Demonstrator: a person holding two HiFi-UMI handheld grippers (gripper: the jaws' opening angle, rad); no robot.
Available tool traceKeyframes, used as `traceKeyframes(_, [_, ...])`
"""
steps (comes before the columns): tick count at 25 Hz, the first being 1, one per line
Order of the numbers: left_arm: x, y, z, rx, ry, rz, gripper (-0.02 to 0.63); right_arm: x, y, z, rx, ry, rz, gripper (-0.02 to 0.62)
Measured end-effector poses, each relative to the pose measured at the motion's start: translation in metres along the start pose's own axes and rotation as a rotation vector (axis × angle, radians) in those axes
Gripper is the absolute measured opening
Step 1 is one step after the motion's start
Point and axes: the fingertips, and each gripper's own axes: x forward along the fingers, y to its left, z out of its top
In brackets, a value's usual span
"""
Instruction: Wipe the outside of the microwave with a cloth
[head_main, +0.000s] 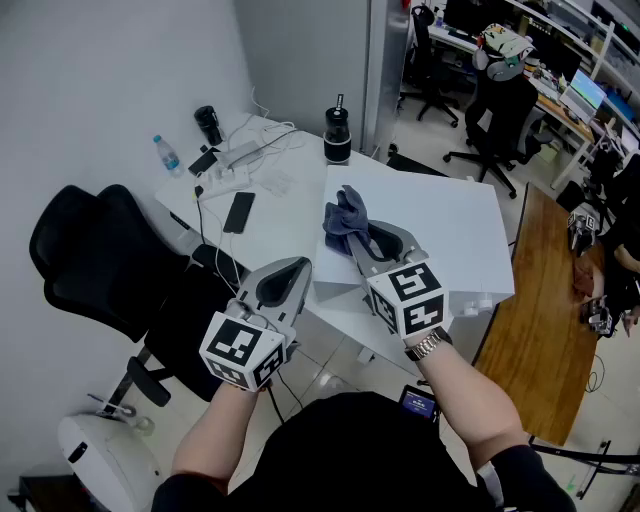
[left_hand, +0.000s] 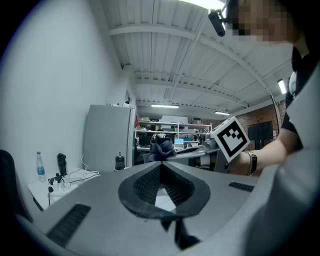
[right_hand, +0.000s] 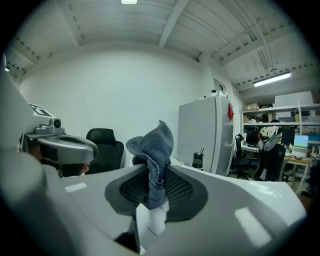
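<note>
Nearest the camera, the person's two forearms reach forward, a wristwatch (head_main: 430, 346) on the right one. The left hand-held gripper (head_main: 297, 266) is over the front edge of the bench (head_main: 290, 225), just left of the microwave (head_main: 440, 225). In the left gripper view its ribbed pads (left_hand: 147, 182) meet at the tips with nothing between them. It touches nothing that can be made out.

The right hand-held gripper (head_main: 354, 240) reaches over the near left corner of the white microwave. Its jaws are pinched on a dark blue-grey cloth (head_main: 345, 218). In the right gripper view the cloth (right_hand: 152, 145) is nipped between the pads and stands up in a bunched peak above them. The cloth is over the left edge of the microwave's top, but I cannot tell whether it touches the surface. The left gripper view looks across at the same cloth, beside the right gripper's marker cube (left_hand: 230, 137).

Farther along the bench, left of the microwave, lies a dark phone (head_main: 239, 212). Beyond it are a power strip with white cables (head_main: 240, 160), a water bottle (head_main: 167, 155) and a black tumbler (head_main: 209, 125). A black flask (head_main: 338, 135) stands behind the microwave's far left corner. A black office chair (head_main: 90, 250) is at the bench's left.
</note>
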Motion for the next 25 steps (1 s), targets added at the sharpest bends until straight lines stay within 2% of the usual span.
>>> traceKeyframes(12, [0.034,0.051,-0.015,-0.023,0.020,-0.018,0.005,0.085,-0.016,-0.032,0.013,0.157,0.010,0.077])
traceKeyframes(16, [0.041,0.058,-0.018,-0.029,0.024,-0.026,0.005,0.095,-0.022,-0.045,-0.008,0.228,-0.006,0.075])
traceKeyframes(20, [0.049,0.061,-0.018,-0.032,0.025,-0.041,0.005,0.099,-0.029,-0.051,-0.079,0.302,-0.022,0.074])
traceKeyframes(25, [0.056,0.062,-0.020,-0.018,0.027,-0.069,0.005,0.097,-0.036,-0.054,-0.107,0.320,-0.041,0.074])
